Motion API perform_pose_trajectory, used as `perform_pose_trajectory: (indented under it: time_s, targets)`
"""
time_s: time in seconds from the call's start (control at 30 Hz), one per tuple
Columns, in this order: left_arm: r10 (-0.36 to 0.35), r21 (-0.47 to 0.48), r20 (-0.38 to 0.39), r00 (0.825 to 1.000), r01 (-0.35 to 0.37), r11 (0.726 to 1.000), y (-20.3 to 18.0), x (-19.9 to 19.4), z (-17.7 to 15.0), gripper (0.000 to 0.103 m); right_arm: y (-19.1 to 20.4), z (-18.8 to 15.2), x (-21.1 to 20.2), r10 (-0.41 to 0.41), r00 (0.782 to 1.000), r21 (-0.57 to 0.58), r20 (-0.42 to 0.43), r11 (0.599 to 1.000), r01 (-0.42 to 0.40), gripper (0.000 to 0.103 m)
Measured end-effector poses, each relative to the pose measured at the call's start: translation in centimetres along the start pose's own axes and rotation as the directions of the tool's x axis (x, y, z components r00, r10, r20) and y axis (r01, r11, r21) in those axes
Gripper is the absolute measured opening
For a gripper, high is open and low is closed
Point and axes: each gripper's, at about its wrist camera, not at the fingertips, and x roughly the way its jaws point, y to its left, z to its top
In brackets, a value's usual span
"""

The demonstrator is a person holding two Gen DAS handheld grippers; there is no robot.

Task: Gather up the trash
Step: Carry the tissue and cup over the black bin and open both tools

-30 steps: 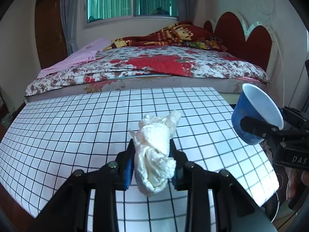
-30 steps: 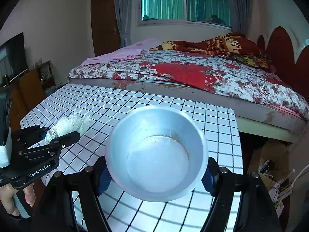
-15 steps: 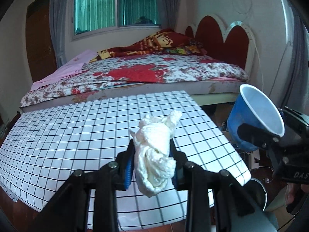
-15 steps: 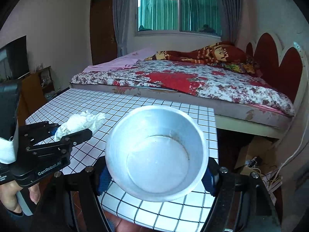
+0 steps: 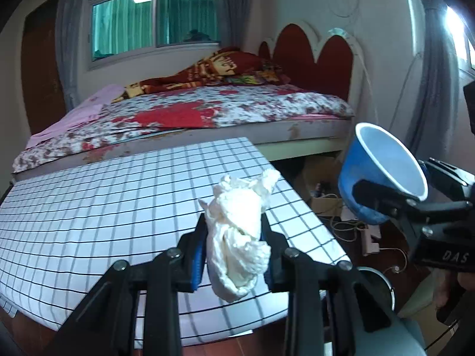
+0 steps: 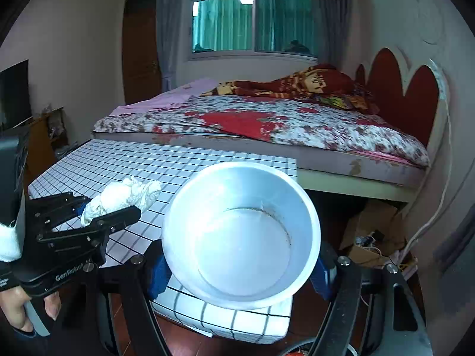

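Checked tabletop [image 5: 104, 207] bare; bed [image 5: 207, 118] blocks far edge; cable clutter [image 6: 371, 240] on floor right.

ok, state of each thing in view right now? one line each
left gripper: shut on the tissue wad
tissue wad: crumpled, held off the table
right gripper: shut on the cup
cup: blue outside, white inside, empty apart from a faint ring of residue, tilted mouth toward the camera
gridded table: nothing visible on it
bin: at the lower right, only its rim visible
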Motion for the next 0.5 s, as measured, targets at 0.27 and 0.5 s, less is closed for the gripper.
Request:
perform_pose_trajectory:
  time_s: [0.27,0.5]
  targets:
    - [-0.093,0.031,-0.013,0.996,0.093,0.995,-3.9,0.9,-0.4,0.032,-2.8,-2.0,-2.2,-0.076,0.997,0.035,-0.033,0.996,0.077,0.076]
    - [-0.190,0.082,-0.024,0.981,0.192,0.978,-7.8,1.4,-1.1,0.032,-5.1,-4.3,-5.3,-0.149,0.987,0.062,-0.061,0.986,0.153,0.076]
